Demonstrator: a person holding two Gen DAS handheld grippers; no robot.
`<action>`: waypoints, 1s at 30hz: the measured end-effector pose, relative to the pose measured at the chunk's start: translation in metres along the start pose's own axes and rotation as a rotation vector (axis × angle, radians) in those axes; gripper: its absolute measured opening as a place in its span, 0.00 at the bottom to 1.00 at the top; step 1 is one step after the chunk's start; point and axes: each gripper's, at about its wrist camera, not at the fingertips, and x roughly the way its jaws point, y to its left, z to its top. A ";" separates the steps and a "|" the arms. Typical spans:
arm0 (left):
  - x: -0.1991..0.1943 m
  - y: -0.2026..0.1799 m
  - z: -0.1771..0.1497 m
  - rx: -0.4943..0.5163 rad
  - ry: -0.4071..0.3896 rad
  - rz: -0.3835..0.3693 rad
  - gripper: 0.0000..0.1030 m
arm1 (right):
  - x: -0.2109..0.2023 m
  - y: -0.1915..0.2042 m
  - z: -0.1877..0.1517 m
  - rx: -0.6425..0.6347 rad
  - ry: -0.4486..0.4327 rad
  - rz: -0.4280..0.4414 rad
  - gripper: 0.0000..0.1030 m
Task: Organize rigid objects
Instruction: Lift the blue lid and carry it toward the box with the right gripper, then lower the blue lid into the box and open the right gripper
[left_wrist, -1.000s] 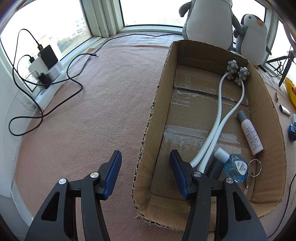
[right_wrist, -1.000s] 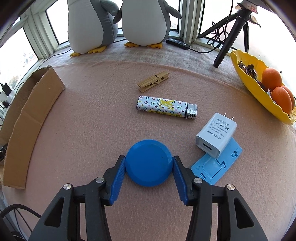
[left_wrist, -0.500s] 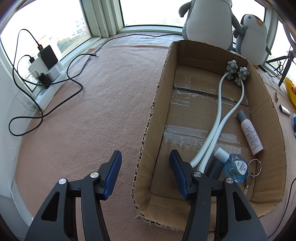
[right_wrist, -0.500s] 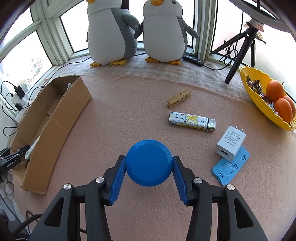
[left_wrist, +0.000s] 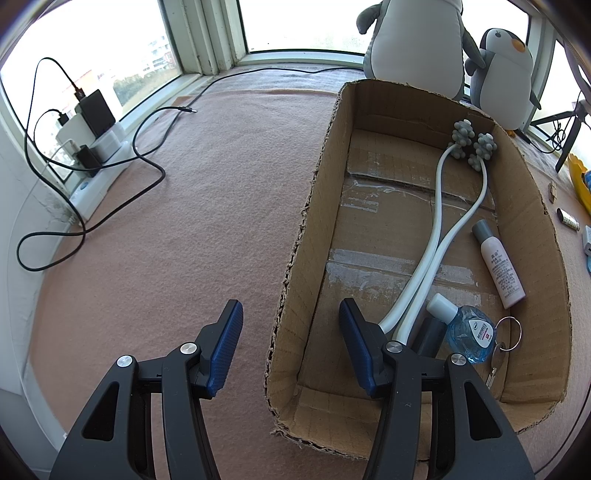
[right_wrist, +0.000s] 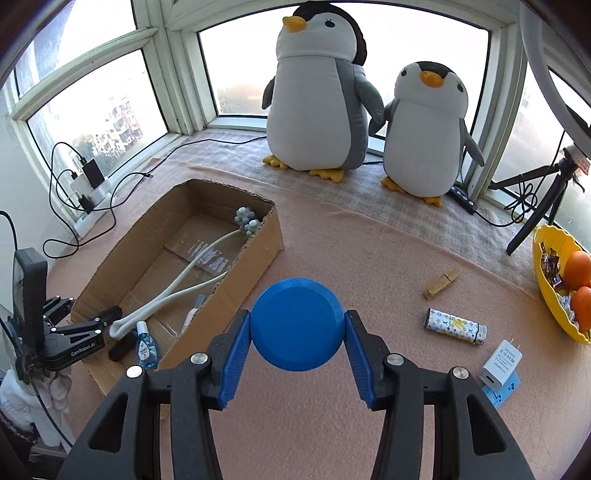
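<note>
Right tongs (right_wrist: 297, 317) clamp one blue disc (right_wrist: 295, 328); left tongs (left_wrist: 290, 305) stand apart, astride the one cardboard box's (left_wrist: 317, 221) wall. Two plush penguins (right_wrist: 317, 110) stand behind it, and two bottles (left_wrist: 498, 262) lie inside.

The left wrist view looks steeply down along its fingers, close over the near left wall of the open brown cardboard box (left_wrist: 417, 236), facing the window corner across the pink felt-covered table (left_wrist: 184, 229). The right wrist view sits higher and farther right, angled down towards the same windows, with the box (right_wrist: 258, 254) at its left. Both views share the box, the two grey-and-white plush penguins (left_wrist: 417, 40) (right_wrist: 317, 107) and the white power strip (left_wrist: 99, 162) (right_wrist: 90, 210).
</note>
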 end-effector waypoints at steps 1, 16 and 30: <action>0.000 0.000 0.000 -0.001 0.000 0.000 0.52 | 0.001 0.005 0.003 -0.009 0.001 0.006 0.45; 0.000 0.000 0.000 -0.001 0.000 -0.001 0.52 | 0.040 0.084 0.042 -0.102 0.015 0.088 0.45; 0.000 -0.001 -0.001 -0.002 0.000 -0.002 0.52 | 0.075 0.122 0.049 -0.158 0.059 0.091 0.45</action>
